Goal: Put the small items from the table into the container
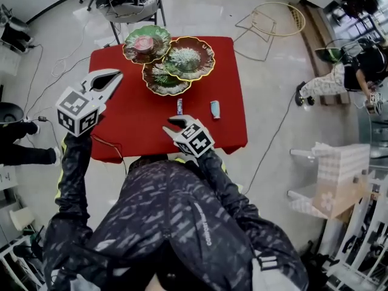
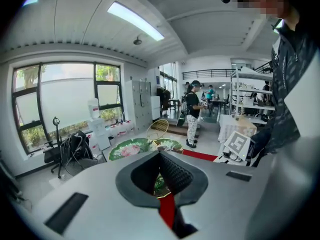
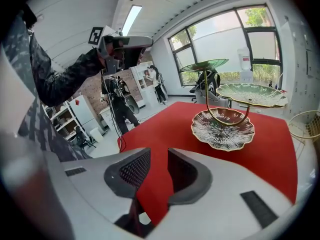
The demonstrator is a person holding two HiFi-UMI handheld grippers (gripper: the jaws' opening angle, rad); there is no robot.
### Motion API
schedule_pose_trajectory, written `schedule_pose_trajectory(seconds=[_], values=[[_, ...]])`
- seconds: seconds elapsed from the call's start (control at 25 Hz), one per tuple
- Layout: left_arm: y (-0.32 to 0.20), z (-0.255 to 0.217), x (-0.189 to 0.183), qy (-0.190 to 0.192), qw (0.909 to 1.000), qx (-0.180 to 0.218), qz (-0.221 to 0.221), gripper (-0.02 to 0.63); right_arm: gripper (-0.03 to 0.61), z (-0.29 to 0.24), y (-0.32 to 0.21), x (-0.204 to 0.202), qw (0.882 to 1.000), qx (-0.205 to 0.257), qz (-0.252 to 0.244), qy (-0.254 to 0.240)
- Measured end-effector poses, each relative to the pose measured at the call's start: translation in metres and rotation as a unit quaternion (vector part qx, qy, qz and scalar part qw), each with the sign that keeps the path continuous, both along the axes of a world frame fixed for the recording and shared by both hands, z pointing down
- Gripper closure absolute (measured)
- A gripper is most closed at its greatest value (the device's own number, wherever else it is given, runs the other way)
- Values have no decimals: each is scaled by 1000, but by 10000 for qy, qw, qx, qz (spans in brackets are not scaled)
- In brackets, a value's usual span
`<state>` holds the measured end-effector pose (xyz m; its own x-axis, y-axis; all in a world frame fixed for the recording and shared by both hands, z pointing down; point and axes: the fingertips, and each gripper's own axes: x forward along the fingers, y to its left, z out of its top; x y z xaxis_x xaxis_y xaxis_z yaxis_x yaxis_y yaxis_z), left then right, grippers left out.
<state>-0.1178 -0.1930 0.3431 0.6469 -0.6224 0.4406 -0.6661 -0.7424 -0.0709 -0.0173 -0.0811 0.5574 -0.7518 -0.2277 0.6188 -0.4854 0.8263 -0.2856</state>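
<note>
Two small items are lying on the red tablecloth point(image 1: 133, 120) just ahead of the right gripper point(image 1: 171, 125): a slim dark piece point(image 1: 179, 106) and, to its right, a pale blue piece point(image 1: 215, 109). Both are sitting short of the tiered leaf-dish stand point(image 1: 203, 68), which is probably serving as the container. The likeliest slip, as I judge it, is lying with the slim piece. The right jaws are standing only partly apart with nothing between them, so an off-centre descent could be nudging it along the cloth or tipping it instead of straddling it. A second risk is the stand itself: its dishes are overlapping on a thin wire stem, and a careless reach could be knocking a tier. The left gripper point(image 1: 115, 76) is hovering raised over the table's left edge, angled toward the stand, its jaws pressed together on nothing. The right gripper is pointing forward and down from close to the person's chest, near the table's front edge.
</note>
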Motion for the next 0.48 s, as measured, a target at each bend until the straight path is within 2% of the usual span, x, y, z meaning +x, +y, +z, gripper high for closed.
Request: schedule_pose_trajectory(seconds=[0.32, 0.48], values=[[67, 54, 18, 517, 9952, -699, -439, 603, 474, -3, 13, 17, 9997, 113, -209, -43], [97, 71, 29, 1257, 9868, -745, -698, 603, 474, -2, 19, 25, 9995, 148, -284, -35]])
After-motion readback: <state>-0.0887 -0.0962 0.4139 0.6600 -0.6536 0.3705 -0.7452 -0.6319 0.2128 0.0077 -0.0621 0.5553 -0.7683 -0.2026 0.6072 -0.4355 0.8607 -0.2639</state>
